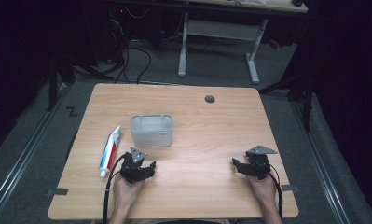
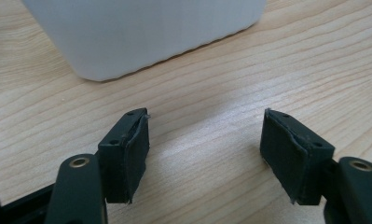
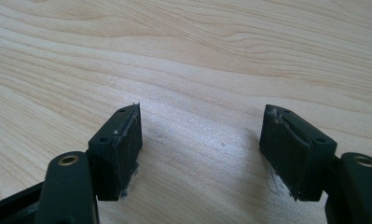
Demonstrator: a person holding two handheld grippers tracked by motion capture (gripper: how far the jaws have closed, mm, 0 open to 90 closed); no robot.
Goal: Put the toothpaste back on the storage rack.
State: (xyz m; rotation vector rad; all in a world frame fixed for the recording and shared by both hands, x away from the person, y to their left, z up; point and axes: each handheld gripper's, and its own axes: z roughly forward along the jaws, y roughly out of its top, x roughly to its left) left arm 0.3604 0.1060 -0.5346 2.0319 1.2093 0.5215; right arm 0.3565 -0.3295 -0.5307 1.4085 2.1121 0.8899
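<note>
Left gripper: rests low on the light wooden table, jaws spread wide with nothing between them, just beside the toothpaste and facing the tub, likely readied for a pick.
Toothpaste: the white tube with red and blue stripes lies flat near the left edge, cap toward the person, just left of the tub.
Tub: the translucent white plastic container stands upright, open-topped, probably the drop spot.
Right gripper: parked well apart on bare wood, jaws parted, holding nothing.
</note>
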